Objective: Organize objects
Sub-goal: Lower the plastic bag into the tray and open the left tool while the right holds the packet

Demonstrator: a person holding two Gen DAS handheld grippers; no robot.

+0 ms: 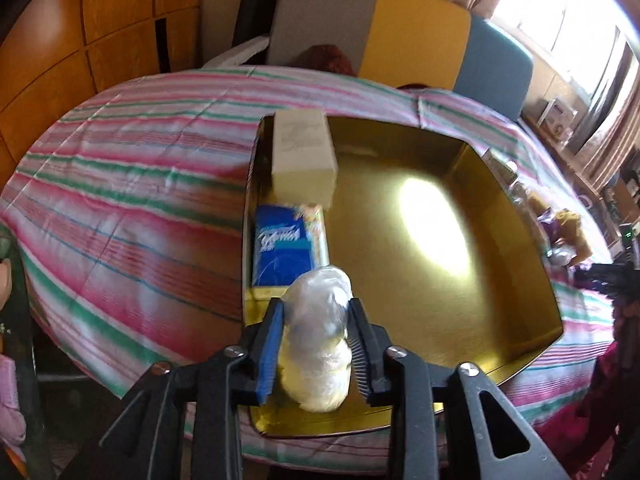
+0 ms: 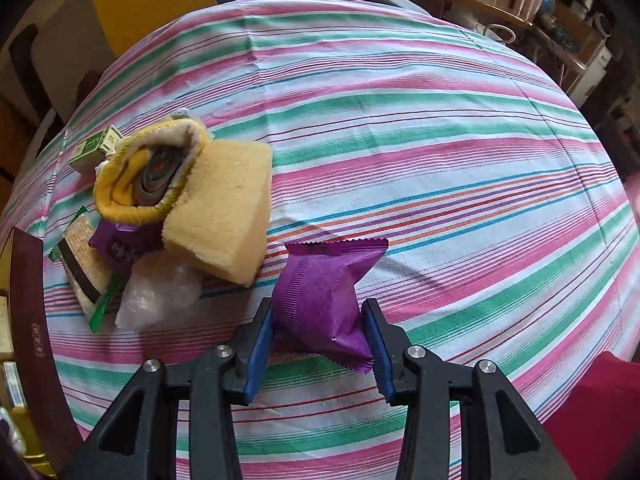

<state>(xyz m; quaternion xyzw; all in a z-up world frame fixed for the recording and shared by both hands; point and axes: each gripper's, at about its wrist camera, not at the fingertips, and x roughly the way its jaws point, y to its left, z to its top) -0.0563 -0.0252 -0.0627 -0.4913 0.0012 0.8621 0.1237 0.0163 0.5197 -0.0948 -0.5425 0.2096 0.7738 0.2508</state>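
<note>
Two items already sit along the left wall of the gold tray [image 1: 500,216], a white box [image 1: 304,156] at the far end and a blue packet [image 1: 282,250] nearer, and the left claw [image 1: 316,344] hangs over the near left corner with a clear-wrapped bundle [image 1: 320,336] between its pads, the grip looking slack. Over on the striped tabletop [image 2: 440,140] the right claw [image 2: 320,344] is clenched on a purple packet [image 2: 324,296]. I judge the job under halfway: a sponge [image 2: 228,216], a rolled cloth [image 2: 152,176] and small packets remain piled at the left.

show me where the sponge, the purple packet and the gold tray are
sponge [image 2: 224,208]: right wrist view, its front face.
purple packet [image 2: 320,300]: right wrist view, its middle.
gold tray [image 1: 516,240]: left wrist view, its right inner wall.
</note>
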